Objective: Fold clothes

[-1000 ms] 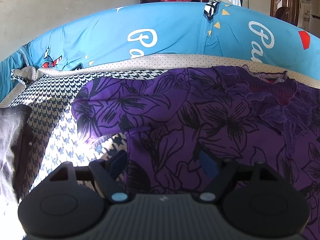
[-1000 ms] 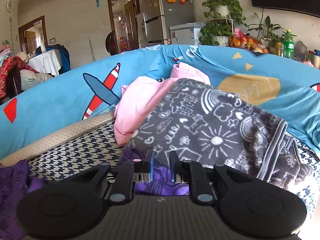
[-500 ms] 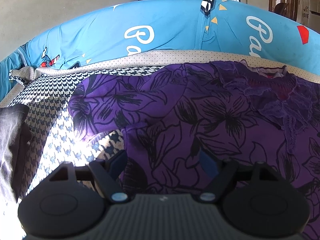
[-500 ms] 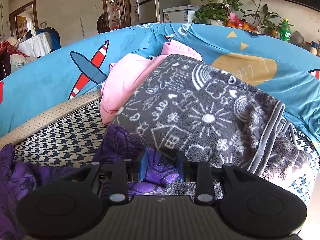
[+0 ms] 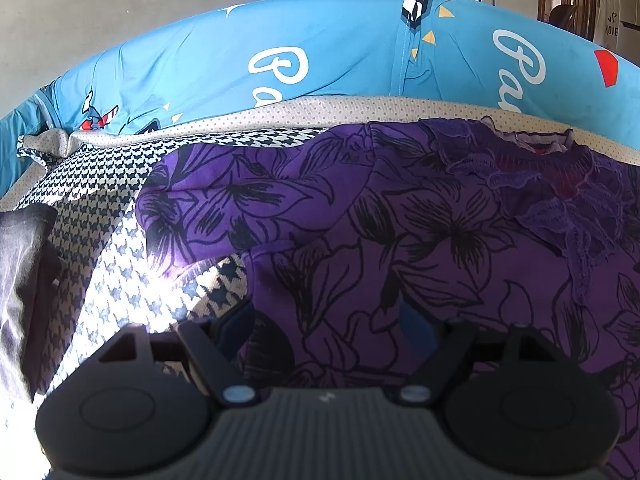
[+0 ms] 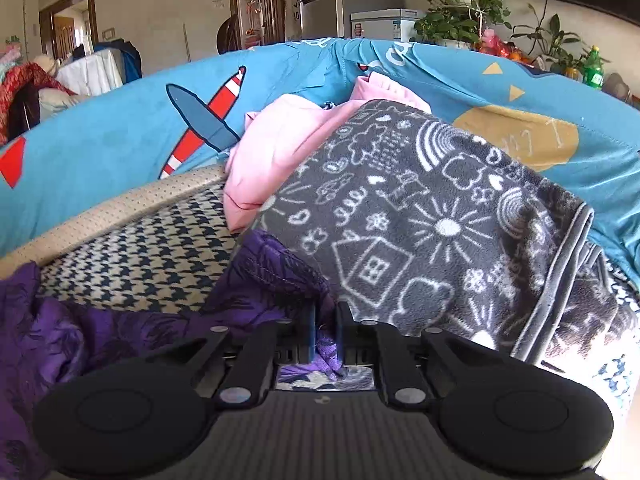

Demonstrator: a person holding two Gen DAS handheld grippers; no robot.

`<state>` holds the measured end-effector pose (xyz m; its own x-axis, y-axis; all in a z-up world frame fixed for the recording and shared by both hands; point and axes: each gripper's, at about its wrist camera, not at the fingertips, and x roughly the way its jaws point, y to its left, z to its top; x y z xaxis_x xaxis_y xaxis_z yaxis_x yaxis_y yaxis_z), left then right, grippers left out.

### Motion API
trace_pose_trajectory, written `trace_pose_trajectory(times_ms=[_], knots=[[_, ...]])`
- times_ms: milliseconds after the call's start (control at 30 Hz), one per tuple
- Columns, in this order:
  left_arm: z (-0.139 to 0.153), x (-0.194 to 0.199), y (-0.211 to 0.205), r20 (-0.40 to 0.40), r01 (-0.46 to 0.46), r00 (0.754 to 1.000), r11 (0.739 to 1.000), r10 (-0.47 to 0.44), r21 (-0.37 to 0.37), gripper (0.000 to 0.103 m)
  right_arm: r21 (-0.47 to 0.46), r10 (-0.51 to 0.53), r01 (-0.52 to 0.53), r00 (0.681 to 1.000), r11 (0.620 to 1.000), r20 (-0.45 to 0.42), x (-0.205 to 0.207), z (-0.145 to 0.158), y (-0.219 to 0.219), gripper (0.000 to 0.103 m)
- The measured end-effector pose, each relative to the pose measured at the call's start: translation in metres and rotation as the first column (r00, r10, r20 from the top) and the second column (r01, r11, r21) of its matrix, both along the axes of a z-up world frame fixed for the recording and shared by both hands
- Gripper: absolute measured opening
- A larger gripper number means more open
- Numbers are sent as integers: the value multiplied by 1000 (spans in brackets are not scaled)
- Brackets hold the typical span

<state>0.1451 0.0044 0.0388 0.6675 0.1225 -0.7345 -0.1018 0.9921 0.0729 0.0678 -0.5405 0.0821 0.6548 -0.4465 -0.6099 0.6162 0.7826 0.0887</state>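
Purple garment (image 5: 400, 216): thin smooth cloth, lace trim. Grey blanket (image 6: 420, 216): fuzzy fleece. Houndstooth cover (image 5: 92, 200): coarse weave. Tongs (image 6: 323, 330): matt black plastic.

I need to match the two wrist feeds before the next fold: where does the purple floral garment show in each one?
Left wrist: the purple floral garment fills the centre and right, spread flat under the open left gripper.
Right wrist: it lies bunched at lower left, a fold pinched in the right gripper.
Shared landmark: the houndstooth cover beneath it.
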Motion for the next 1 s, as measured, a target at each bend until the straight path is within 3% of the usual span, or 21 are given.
trace_pose_trajectory(times_ms=[167,333,400,467,633,667,733,767,933,1000], knots=[[0,-1,-1,1,5,1000,1000,-5,1,79,39,111,-120,980,992,168,-4,27,25,9],[-2,-2,-2,-2,9,1000,1000,-9,7,79,30,321,-350,887,936,332,-1,55,77,9],[-3,-1,-3,-4,9,1000,1000,-9,9,78,25,424,-467,822,884,379,1,61,103,9],[-4,-1,-3,-7,11,1000,1000,-11,10,78,45,527,-593,746,804,407,5,62,129,9],[-5,-1,-4,-11,12,1000,1000,-11,8,78,44,762,-837,517,546,390,12,60,192,16],[-5,-1,-4,-11,11,1000,1000,-10,6,78,19,784,-852,489,523,382,11,61,197,16],[-5,-1,-2,-11,7,1000,1000,-7,2,78,-38,805,-859,463,511,370,7,64,203,17],[-5,-1,-2,-12,6,1000,1000,-6,0,78,-50,807,-853,471,520,355,8,63,200,17],[-5,-2,-3,-16,11,1000,1000,-11,-5,78,-59,775,-790,580,610,252,19,48,170,19],[-5,-2,-4,-17,14,1000,1000,-14,-5,79,-66,756,-762,620,644,210,23,42,157,28]])
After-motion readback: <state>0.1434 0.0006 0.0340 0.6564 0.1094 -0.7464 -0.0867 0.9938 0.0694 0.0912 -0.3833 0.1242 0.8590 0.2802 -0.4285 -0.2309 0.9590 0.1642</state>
